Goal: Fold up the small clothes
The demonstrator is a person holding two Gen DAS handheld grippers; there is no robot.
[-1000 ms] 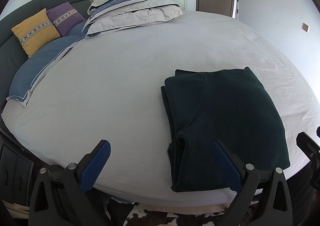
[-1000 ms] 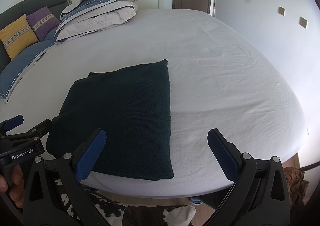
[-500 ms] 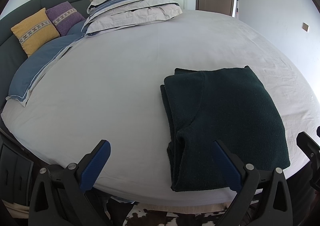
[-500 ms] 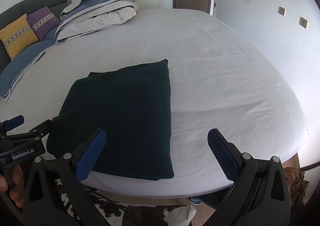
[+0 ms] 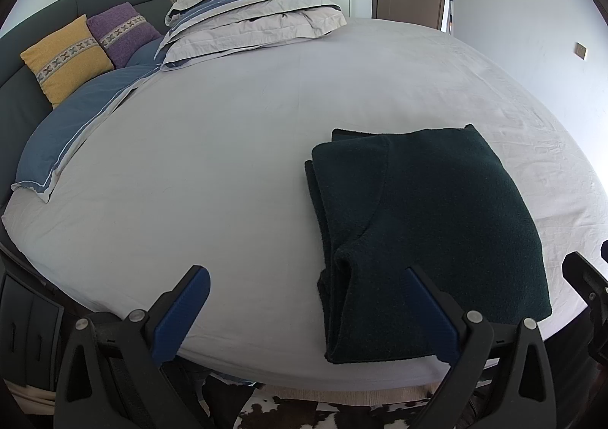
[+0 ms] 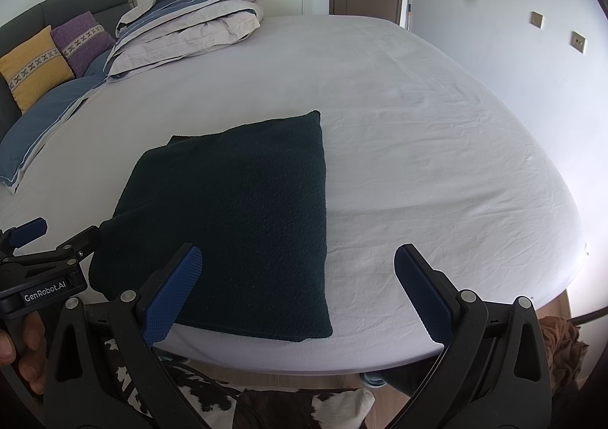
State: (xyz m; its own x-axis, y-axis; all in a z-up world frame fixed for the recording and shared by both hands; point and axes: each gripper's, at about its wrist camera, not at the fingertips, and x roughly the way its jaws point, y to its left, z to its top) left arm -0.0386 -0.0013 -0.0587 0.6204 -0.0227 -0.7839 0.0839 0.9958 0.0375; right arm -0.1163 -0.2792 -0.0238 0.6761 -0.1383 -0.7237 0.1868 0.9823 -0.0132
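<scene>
A dark green knitted garment (image 5: 425, 223) lies folded into a neat rectangle near the front edge of the bed; it also shows in the right wrist view (image 6: 235, 216). My left gripper (image 5: 309, 288) is open and empty, held at the bed's front edge just left of the garment. My right gripper (image 6: 298, 269) is open and empty, at the garment's front right corner. The left gripper's body (image 6: 41, 269) shows at the left edge of the right wrist view.
The bed (image 5: 228, 163) has a pale grey sheet. A folded duvet (image 5: 254, 22) sits at the back. A yellow cushion (image 5: 64, 56), a purple cushion (image 5: 121, 30) and a blue pillow (image 5: 76, 132) lie at the left by the dark headboard. A cowhide rug (image 6: 304, 406) is below.
</scene>
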